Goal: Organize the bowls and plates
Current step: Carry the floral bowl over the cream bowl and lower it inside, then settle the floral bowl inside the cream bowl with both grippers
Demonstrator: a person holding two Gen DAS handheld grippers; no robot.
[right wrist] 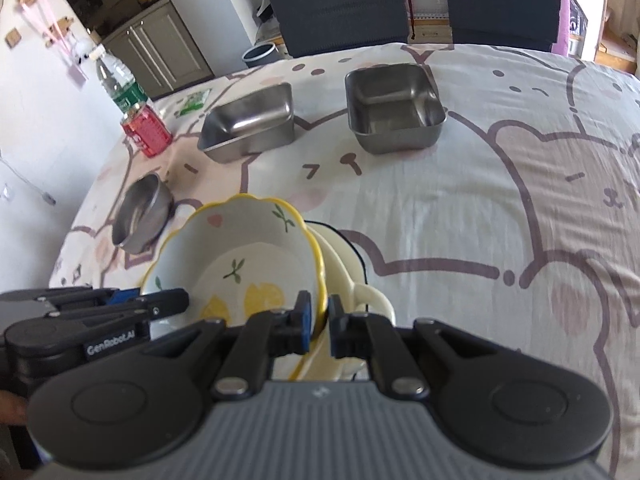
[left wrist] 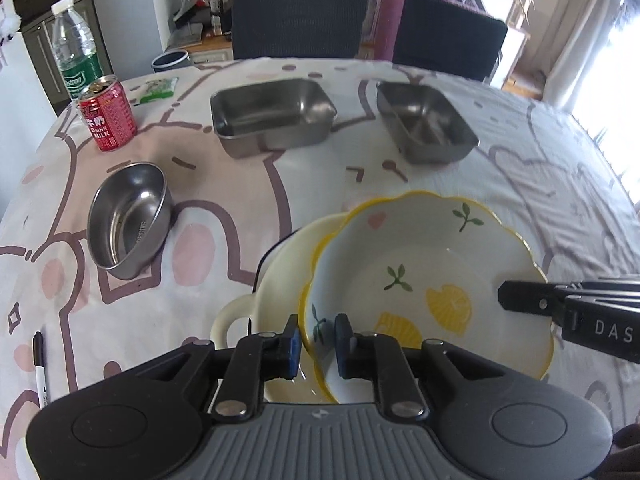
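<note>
Left gripper point(left wrist: 317, 344) is straddling the near-left rim of the lemon bowl point(left wrist: 432, 280), one blue pad on each side of the wall; a thin gap is showing at the pads, so it is reading as loose, not clamping. Right gripper point(right wrist: 318, 322) is sitting on the opposite rim of the same bowl point(right wrist: 240, 256), blue pads pinching the yellow edge tight, gripping it. Each gripper is showing in the other's view as a black finger lying over the bowl's rim. Lemon bowl is sitting tilted inside the cream handled dish point(left wrist: 280, 280), which is resting on the bear-print tablecloth point(left wrist: 520, 184) at the near edge of the table. Further out, the round steel bowl point(left wrist: 128, 220) is lying tipped on its side to the left, well apart from the stack. Past that, a rectangular steel tray point(left wrist: 272, 116) and a square steel tray point(left wrist: 424, 122) are standing side by side, apart from each other. Red milk can point(left wrist: 107, 114) and water bottle point(left wrist: 76, 50) are standing at the far left corner; black marker point(left wrist: 39, 368) is lying near the left edge.
</note>
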